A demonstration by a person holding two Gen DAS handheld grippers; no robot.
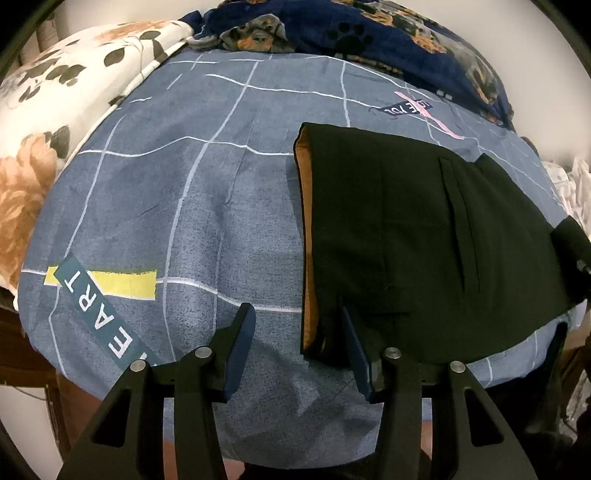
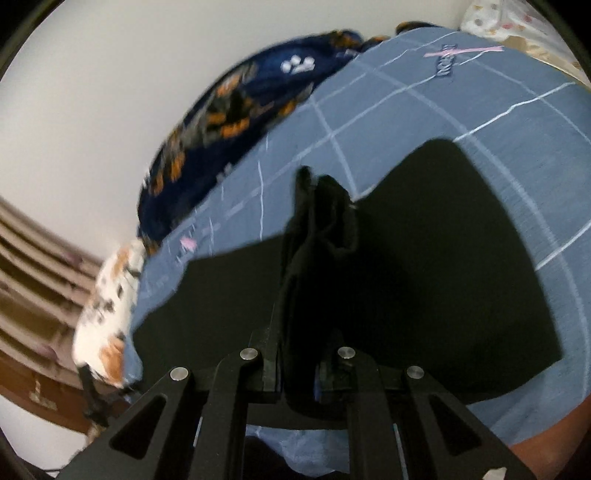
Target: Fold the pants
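1. One fold looked done: the black pants (image 1: pixel 424 236) lay doubled on the bed (image 1: pixel 184 206).
2. Right hand-held gripper (image 2: pixel 306 288) clenched a bunched pants end, lifted; folding remained.
3. Left hand-held gripper (image 1: pixel 295 332) hung released.

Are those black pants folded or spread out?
Folded: the black pants lie doubled on the blue bedsheet; the right claw pinches a bunched end.

Matt black woven pants (image 1: pixel 424 236) (tan lining) on soft blue cotton bedsheet (image 1: pixel 207 206); fleecy blanket (image 1: pixel 369 33).
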